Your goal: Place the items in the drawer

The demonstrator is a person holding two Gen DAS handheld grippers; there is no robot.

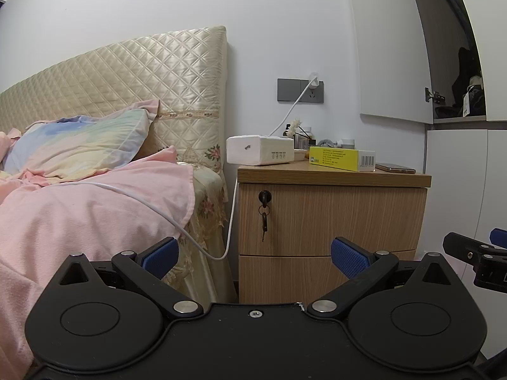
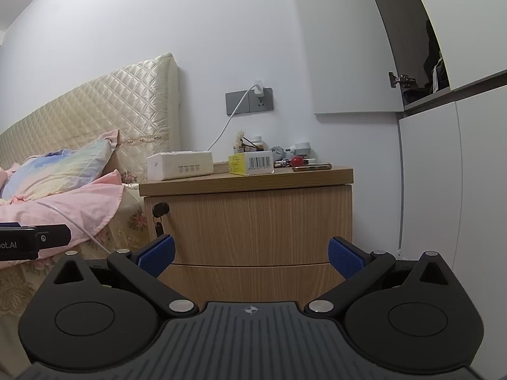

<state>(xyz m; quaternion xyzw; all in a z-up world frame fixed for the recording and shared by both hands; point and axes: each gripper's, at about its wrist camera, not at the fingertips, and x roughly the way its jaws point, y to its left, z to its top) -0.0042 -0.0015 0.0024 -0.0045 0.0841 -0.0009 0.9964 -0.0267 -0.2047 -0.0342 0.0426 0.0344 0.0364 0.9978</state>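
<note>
Two closed drawers [image 2: 250, 224]; one yellow box [image 2: 251, 164], one tissue pack [image 2: 180, 165]

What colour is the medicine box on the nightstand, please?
Yellow with a white end; left wrist view shows the box best.

White wall [image 1: 158, 0], quilted cream headboard [image 1: 142, 72], white wardrobe [image 2: 450, 174]

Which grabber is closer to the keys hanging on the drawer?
Left, though it's close. The left gripper faces the keys nearly straight ahead. The right gripper sits farther to their right, keys beyond its left finger.
</note>
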